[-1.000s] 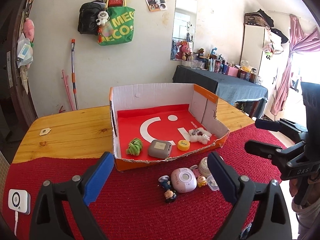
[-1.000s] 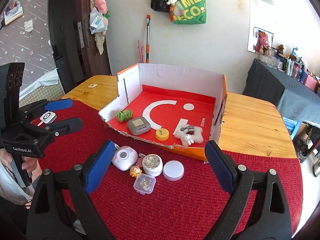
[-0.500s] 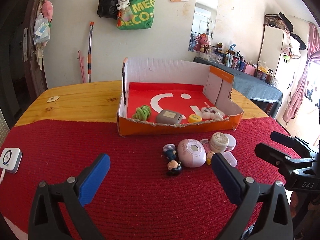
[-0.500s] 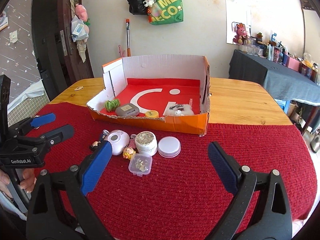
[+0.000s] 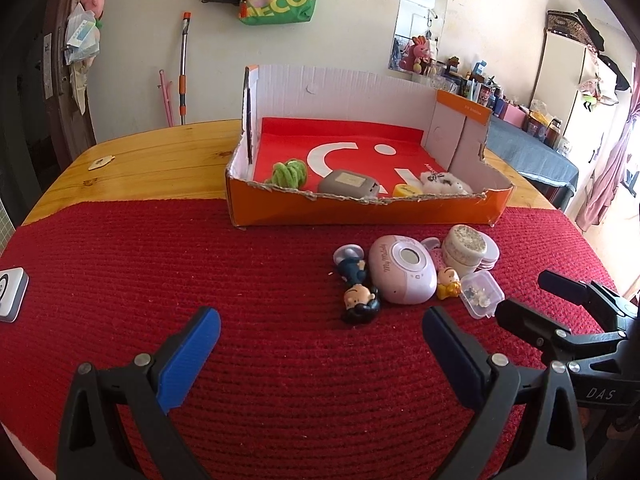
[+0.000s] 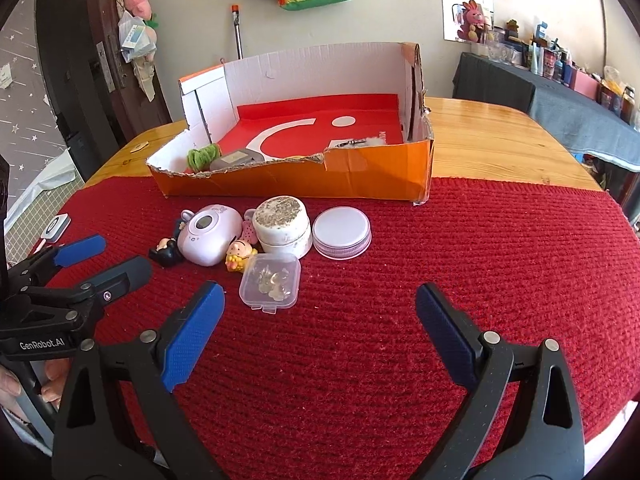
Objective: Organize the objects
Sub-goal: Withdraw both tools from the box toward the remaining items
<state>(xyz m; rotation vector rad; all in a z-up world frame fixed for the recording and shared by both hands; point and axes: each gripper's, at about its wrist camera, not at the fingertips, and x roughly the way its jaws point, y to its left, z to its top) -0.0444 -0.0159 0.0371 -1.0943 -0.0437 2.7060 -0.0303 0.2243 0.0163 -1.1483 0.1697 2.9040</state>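
Hovering wide apart and empty, both grippers approach the trinkets; next, one must clamp an item for the box.

You had a pink oval gadget, two small figurines, a white jar, its lid and a clear case clustered before the orange box.
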